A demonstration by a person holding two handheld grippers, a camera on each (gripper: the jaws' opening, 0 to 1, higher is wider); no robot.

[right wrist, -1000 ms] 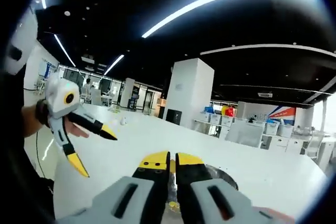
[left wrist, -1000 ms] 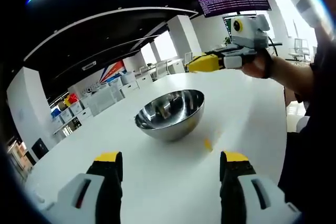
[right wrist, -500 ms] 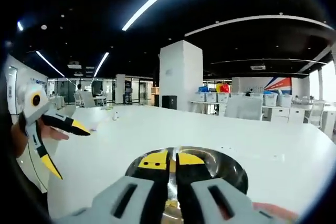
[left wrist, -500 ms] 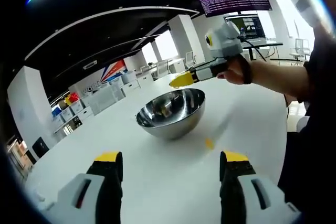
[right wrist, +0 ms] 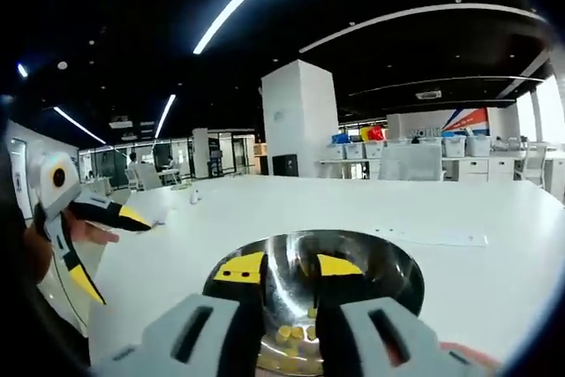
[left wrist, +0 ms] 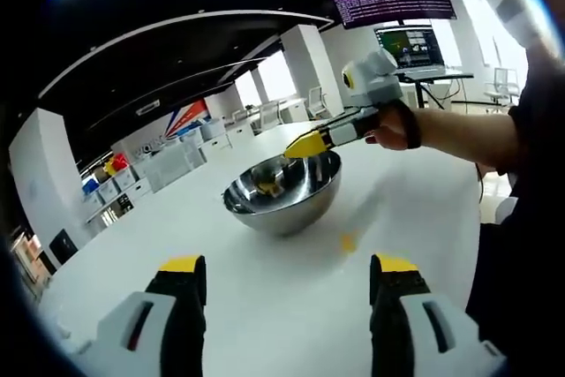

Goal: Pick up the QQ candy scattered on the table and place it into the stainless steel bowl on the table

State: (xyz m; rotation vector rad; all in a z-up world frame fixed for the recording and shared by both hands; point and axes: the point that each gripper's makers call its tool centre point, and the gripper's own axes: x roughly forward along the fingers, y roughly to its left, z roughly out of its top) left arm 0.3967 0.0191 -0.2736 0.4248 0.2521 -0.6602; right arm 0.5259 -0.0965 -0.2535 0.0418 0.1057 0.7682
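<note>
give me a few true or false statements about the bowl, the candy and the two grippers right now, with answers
1. The right gripper is above the stainless steel bowl with its jaws apart. True.
2. The bowl is empty. False: yellow candy pieces lie inside it, seen in the right gripper view.
3. A yellow candy lies on the white table beside the bowl. True.
4. The left gripper is shut on a candy. False: its jaws are wide apart with nothing between them.
5. The bowl lies tipped on its side. False: it sits upright, opening upward.
</note>
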